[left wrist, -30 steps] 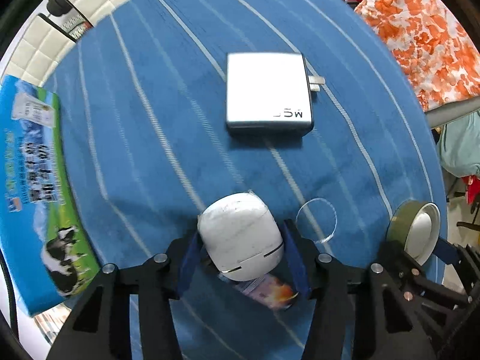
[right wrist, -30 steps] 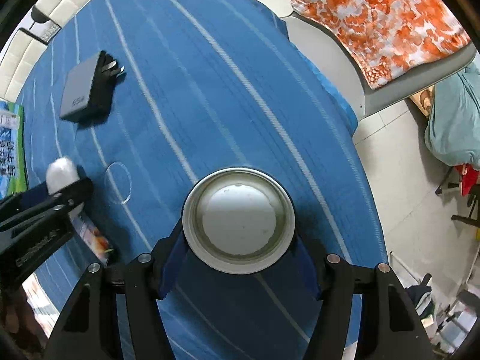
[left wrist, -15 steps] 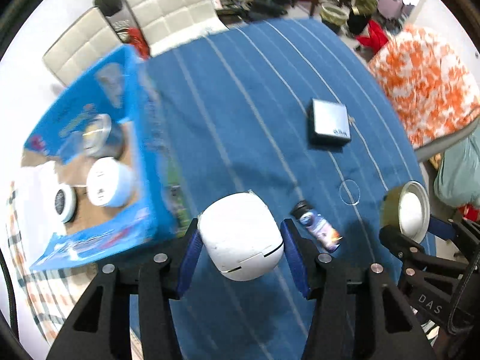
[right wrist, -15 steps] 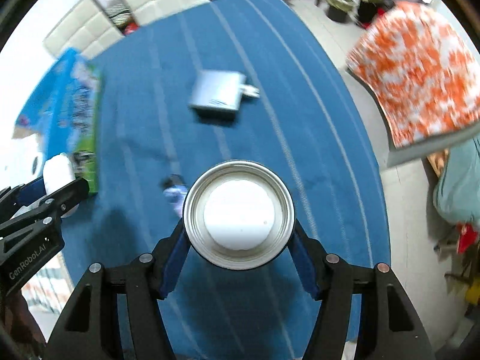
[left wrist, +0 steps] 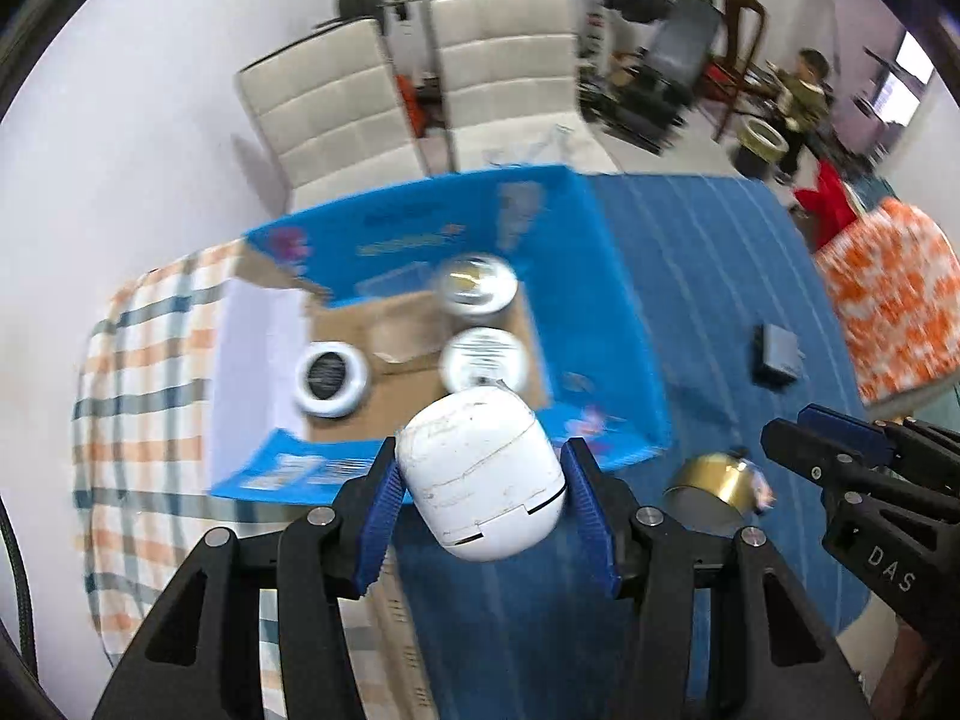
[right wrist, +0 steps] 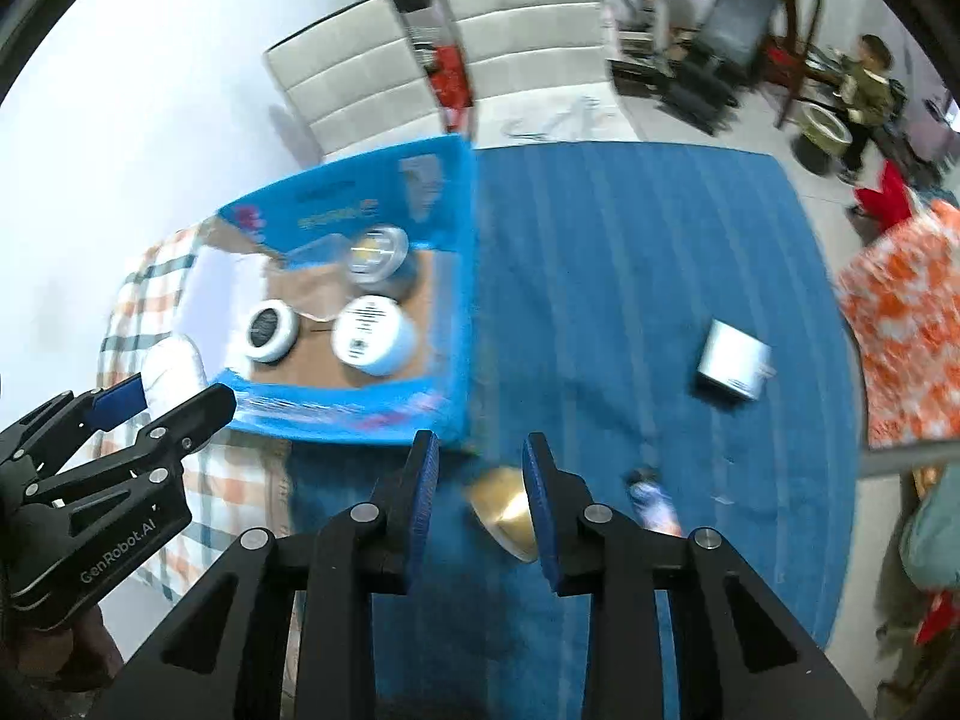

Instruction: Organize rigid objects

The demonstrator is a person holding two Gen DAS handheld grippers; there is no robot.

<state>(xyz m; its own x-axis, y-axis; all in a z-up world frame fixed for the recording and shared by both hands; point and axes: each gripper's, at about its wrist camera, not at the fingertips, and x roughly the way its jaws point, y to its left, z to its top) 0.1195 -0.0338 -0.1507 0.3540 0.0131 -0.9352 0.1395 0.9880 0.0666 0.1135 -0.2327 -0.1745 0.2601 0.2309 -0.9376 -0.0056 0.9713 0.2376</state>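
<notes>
the tablecloth (right wrist: pixel 630 276) is deep blue with thin pale stripes. the open box (left wrist: pixel 606 300) is bright blue outside, brown card inside. a white egg-shaped case (left wrist: pixel 480 474) sits between blue-padded black fingers (left wrist: pixel 591 516). the tin (right wrist: pixel 504 507) is gold, the charger (right wrist: pixel 732 363) silver-grey, the checked cloth (left wrist: pixel 144 396) orange, teal and white.

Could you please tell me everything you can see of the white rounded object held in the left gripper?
The white rounded object is a smooth, egg-like case, apparently hard plastic, scuffed with thin dark scratches. A fine seam runs round its lower part. It sits tilted between the blue ribbed pads of the left gripper, which is shut on it, raised in front of the open blue box.
</notes>
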